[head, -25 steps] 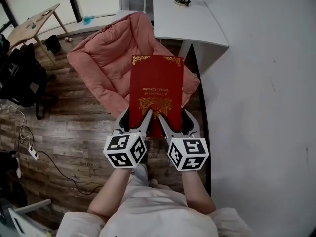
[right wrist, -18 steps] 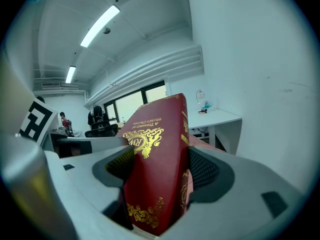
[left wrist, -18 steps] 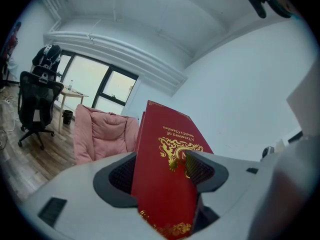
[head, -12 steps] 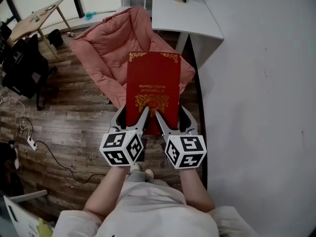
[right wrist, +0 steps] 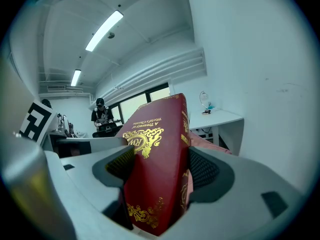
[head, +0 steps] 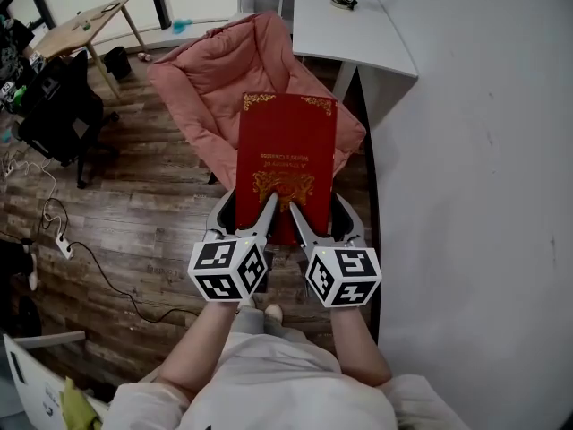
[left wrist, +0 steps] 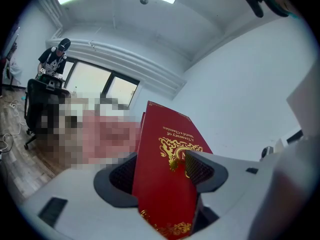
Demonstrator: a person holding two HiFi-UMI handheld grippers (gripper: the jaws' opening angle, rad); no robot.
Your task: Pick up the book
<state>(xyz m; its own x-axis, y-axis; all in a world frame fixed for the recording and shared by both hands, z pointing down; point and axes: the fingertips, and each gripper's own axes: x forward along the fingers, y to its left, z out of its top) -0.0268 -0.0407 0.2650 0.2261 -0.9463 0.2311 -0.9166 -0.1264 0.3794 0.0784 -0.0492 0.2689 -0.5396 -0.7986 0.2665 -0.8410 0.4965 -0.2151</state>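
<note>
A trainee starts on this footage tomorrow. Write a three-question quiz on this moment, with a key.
1. True or false: the red book is held open at its middle pages.
2. Of the left gripper and the right gripper, which has its jaws shut on the book? A) left only B) right only C) both
3. In the head view, what piece of furniture shows behind the held book?
Key: 1 false, the book is closed. 2 C. 3 the pink cushioned chair.
</note>
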